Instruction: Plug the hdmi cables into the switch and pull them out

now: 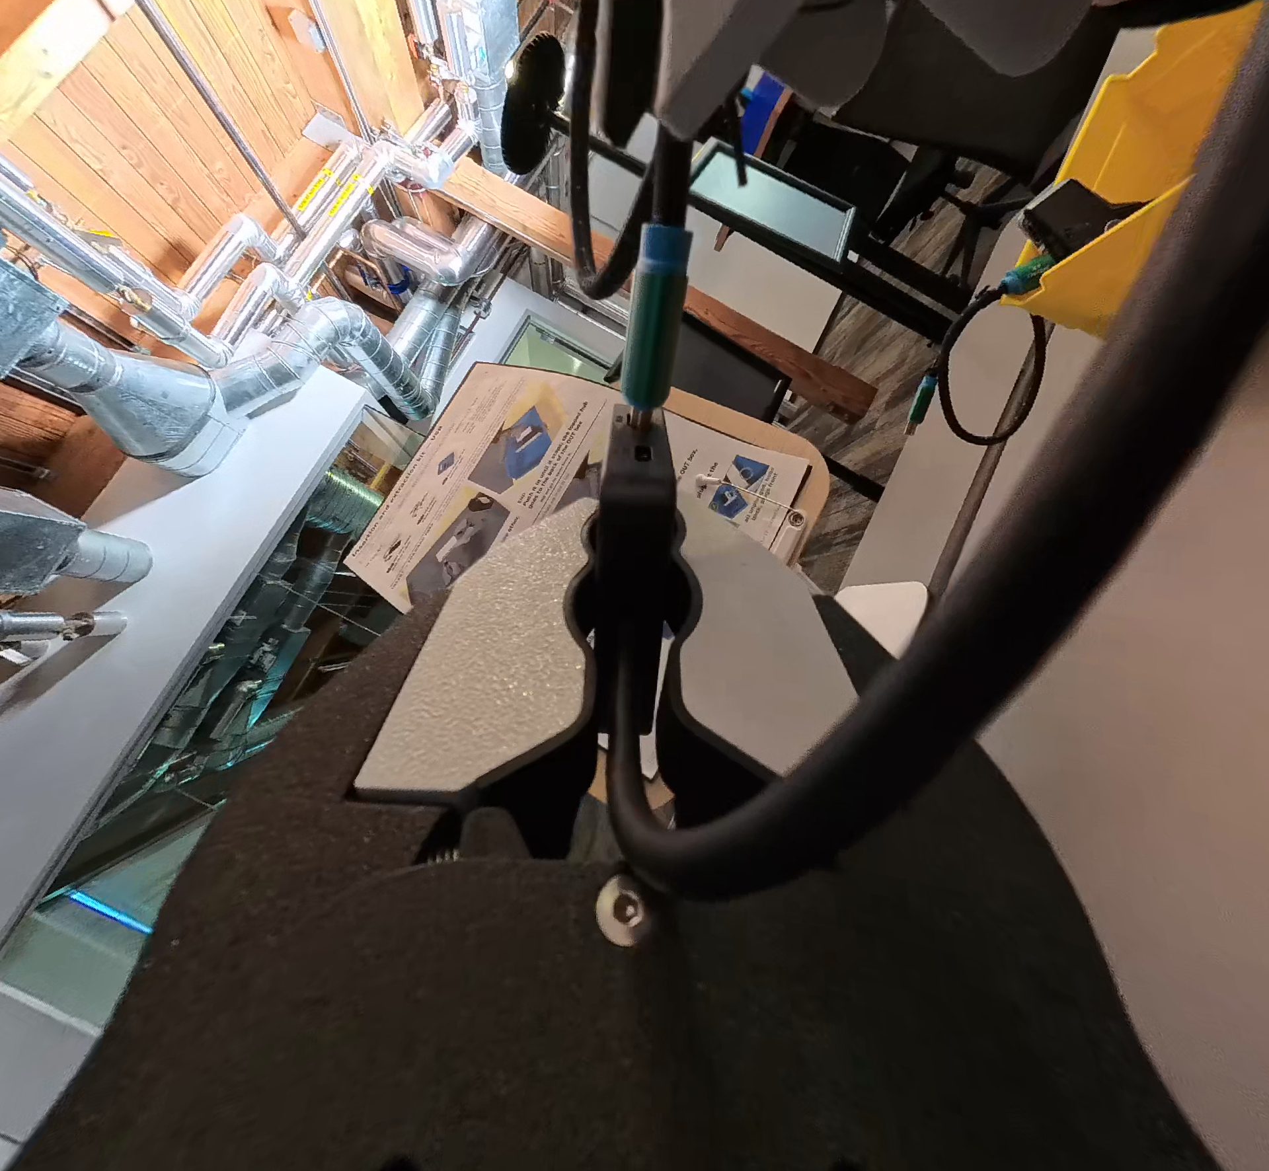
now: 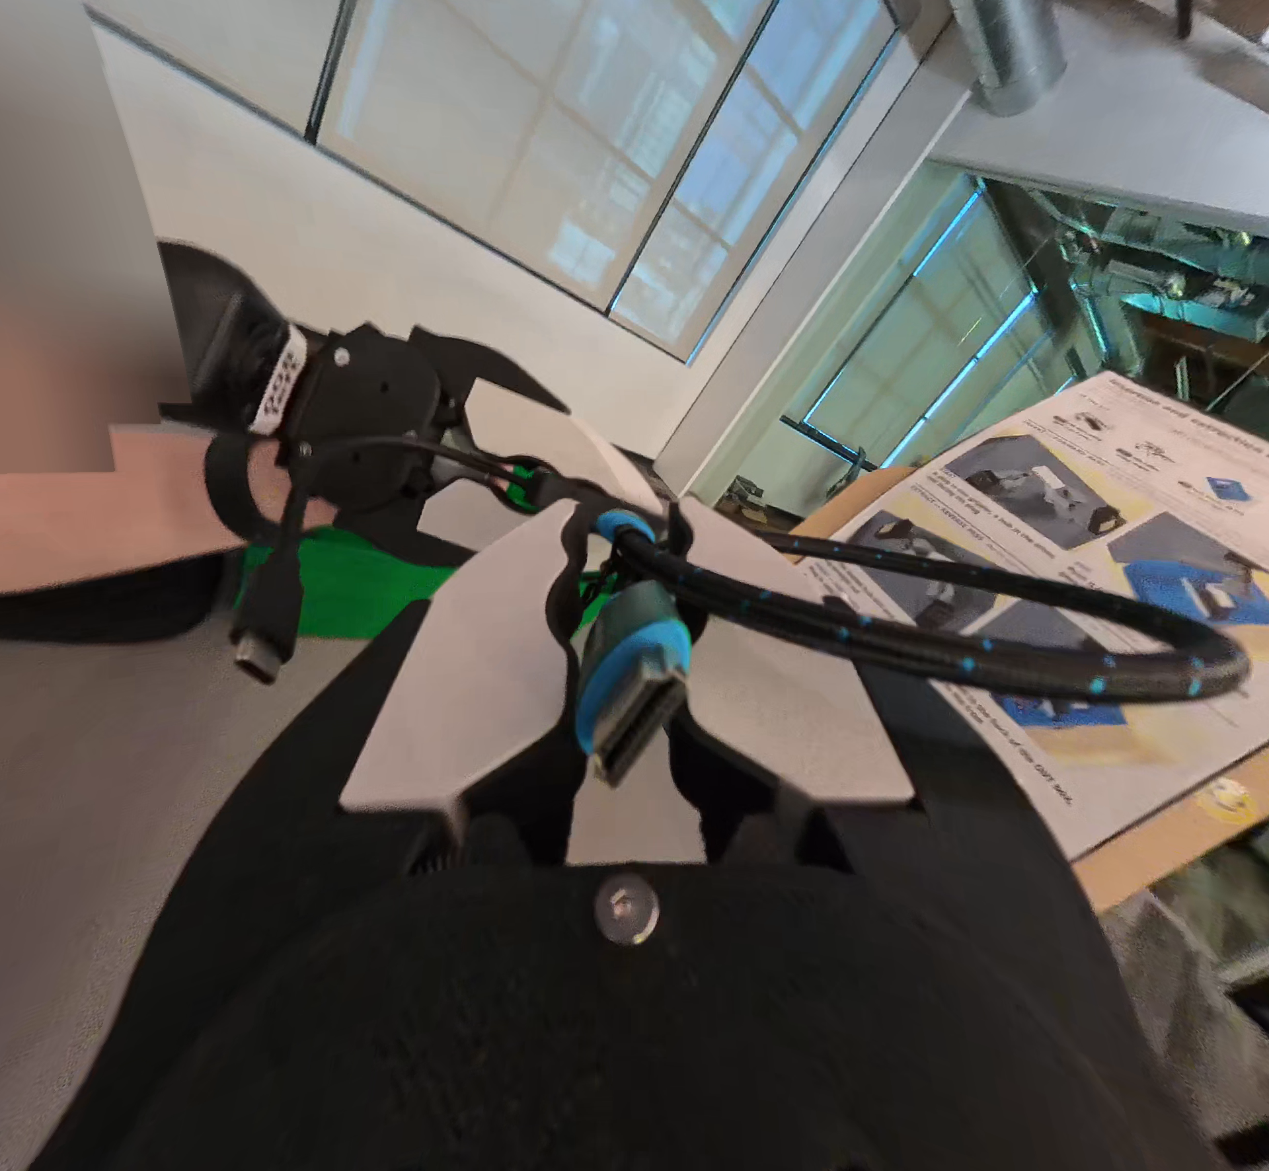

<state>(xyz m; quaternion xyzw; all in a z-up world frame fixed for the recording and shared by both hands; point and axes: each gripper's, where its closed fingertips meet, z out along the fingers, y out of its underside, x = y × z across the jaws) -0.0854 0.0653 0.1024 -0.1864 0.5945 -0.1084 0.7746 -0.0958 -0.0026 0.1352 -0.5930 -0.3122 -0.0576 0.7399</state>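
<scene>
- left gripper (image 1: 635, 561): gap between fingers filled by the black switch (image 1: 635, 486); no free room there.
- above switch: green-and-blue plug (image 1: 652, 314) seated in its top, right gripper (image 1: 645, 122) over it; approach from above blocked.
- black cable (image 1: 961, 602) arcs across the right side.
- right gripper's fingers: braided cable (image 2: 961, 650) loops rightward over the printed sheet (image 2: 1099, 520).

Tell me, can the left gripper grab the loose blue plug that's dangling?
Probably not yet. The left gripper is shut on the black switch, so it has no room. The loose plug dangles right by the right gripper, which is shut on that cable.
</scene>
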